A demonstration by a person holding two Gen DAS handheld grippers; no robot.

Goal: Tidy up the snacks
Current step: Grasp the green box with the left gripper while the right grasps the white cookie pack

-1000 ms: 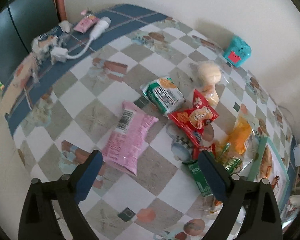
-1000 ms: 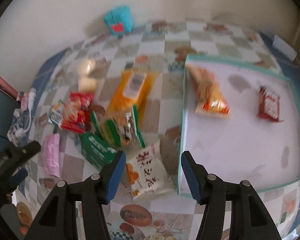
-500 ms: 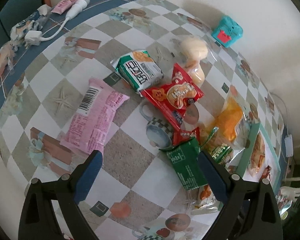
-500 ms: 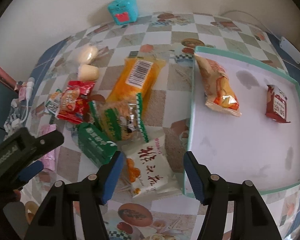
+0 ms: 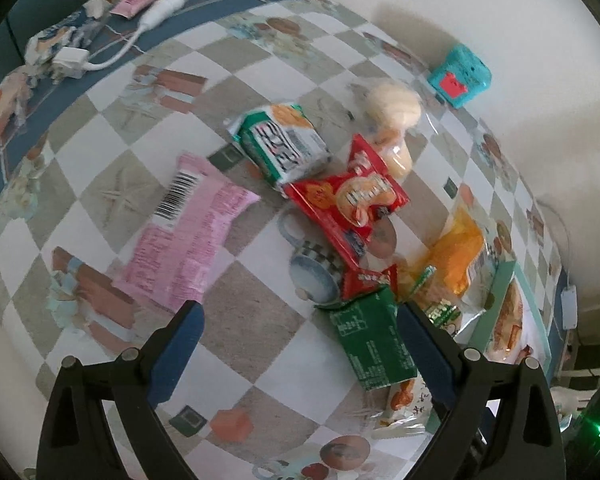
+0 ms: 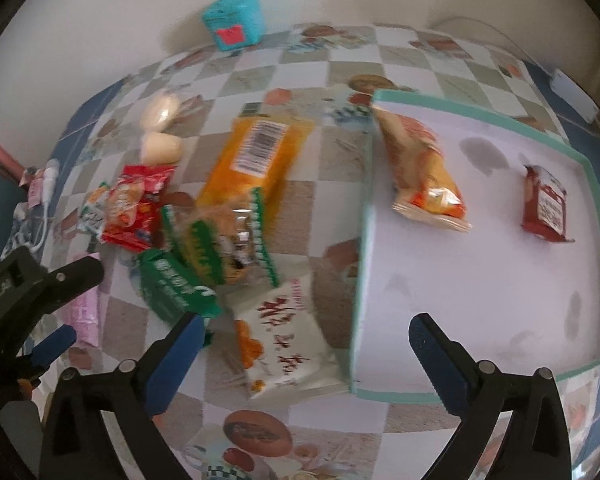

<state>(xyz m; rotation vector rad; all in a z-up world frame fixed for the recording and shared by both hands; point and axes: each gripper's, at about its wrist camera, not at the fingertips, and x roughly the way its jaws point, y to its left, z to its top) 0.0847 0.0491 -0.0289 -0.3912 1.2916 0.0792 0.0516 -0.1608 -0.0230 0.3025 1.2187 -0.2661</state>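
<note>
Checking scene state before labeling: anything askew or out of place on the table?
Snacks lie in a loose overlapping heap beside the tray: the green box, white packet and orange bag all askew. Only two packets are in the tray. Nothing looks spilled or torn.

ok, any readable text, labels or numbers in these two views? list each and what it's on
Nothing reads cleanly.
White snack bag: large red Chinese characters, too blurred to quote.
Green box: white fine print, too small.
Pink bag: barcode and small print, unreadable.
Orange bag: barcode label, digits blurred.
Red packet: blurred logo.
Teal box: red tag, no legible marks.
</note>
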